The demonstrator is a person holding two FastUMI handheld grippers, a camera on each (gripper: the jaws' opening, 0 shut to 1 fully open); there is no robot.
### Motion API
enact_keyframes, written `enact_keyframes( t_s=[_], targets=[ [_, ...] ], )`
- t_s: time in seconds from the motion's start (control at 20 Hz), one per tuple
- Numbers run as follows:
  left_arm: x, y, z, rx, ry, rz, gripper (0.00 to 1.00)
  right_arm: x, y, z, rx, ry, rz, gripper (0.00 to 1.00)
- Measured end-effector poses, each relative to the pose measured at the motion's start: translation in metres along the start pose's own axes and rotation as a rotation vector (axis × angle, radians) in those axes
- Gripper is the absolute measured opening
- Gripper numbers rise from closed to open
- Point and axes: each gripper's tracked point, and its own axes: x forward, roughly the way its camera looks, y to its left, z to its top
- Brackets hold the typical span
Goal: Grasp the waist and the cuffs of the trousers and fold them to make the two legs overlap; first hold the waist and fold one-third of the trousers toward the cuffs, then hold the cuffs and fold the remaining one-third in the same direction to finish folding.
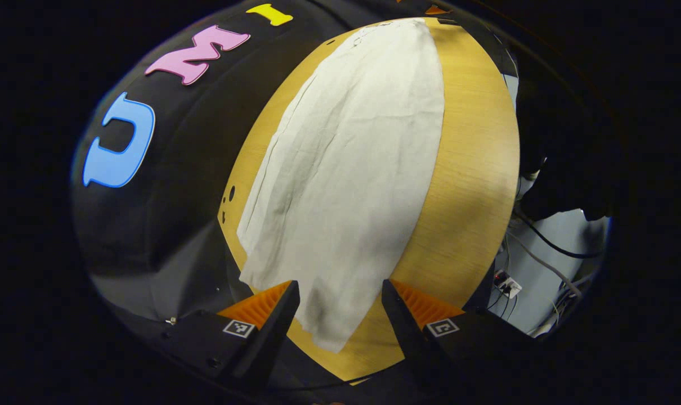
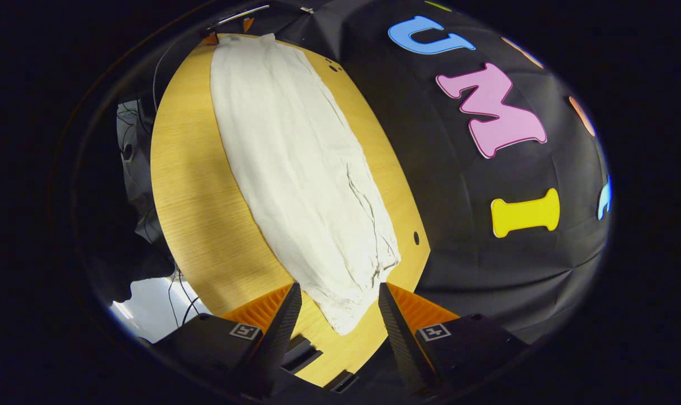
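I held both grippers [image 1: 339, 304] [image 2: 339, 306] open above opposite ends of the trousers [image 1: 346, 185], needing square, even pinches.

The wooden table [image 1: 475, 169] has a light, yellowish grain and a few small dark holes [image 1: 228, 197] near its edge by the black cloth wall [image 1: 194, 157]. In the right gripper view the same table [image 2: 194, 185] shows 1 round hole [image 2: 416, 238] close to the wall [image 2: 464, 236] and slots [image 2: 304, 351] cut in its near edge. Past the table's far side, cables [image 1: 543, 247] trail over a pale floor [image 1: 565, 230], with a small white plug block [image 1: 507, 286] lying among them.
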Motion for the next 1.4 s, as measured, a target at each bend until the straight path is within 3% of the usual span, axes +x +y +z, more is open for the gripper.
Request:
enact_keyframes(
  t_s=[0.2,0.25,0.3,0.4,0.65,0.75,0.8,0.85,0.9,1.05,1.2,1.4],
  targets=[
    [0.015,0.01,-0.002,0.05,0.043,-0.021,0.92,0.017,0.014,-0.015,-0.037,0.031,0.034,0.86],
    [0.018,0.013,-0.004,0.061,0.062,-0.014,0.88,0.022,0.017,-0.016,-0.046,0.032,0.038,0.86],
    [0.022,0.018,-0.003,0.077,0.077,0.005,0.77,0.026,0.019,-0.015,-0.054,0.031,0.043,0.86],
    [0.03,0.024,0.001,0.1,0.09,0.022,0.75,0.035,0.025,-0.013,-0.068,0.024,0.064,0.86],
    [0.037,0.024,0.004,0.212,0.129,-0.058,0.66,0.059,0.034,-0.009,-0.102,0.005,0.121,0.86],
    [0.039,0.017,0.003,0.184,0.136,-0.122,0.57,0.066,0.035,-0.01,-0.119,0.002,0.128,0.85],
    [0.039,0.016,0.001,0.169,0.146,-0.153,0.45,0.067,0.032,-0.007,-0.124,-0.004,0.129,0.85],
    [0.04,0.015,0.002,0.159,0.147,-0.182,0.43,0.069,0.032,-0.007,-0.127,-0.007,0.132,0.84],
    [0.04,0.013,0.001,0.151,0.153,-0.206,0.31,0.071,0.031,-0.008,-0.13,-0.009,0.136,0.84],
    [0.043,0.011,0.003,0.149,0.159,-0.231,0.13,0.076,0.028,-0.01,-0.163,-0.008,0.151,0.84],
    [0.045,0.015,0.004,0.145,0.145,-0.207,0.08,0.078,0.028,-0.008,-0.197,-0.01,0.182,0.84],
    [0.047,0.017,0.006,0.143,0.14,-0.176,0.06,0.093,0.02,-0.006,-0.282,-0.006,0.167,0.8]
  ],
)
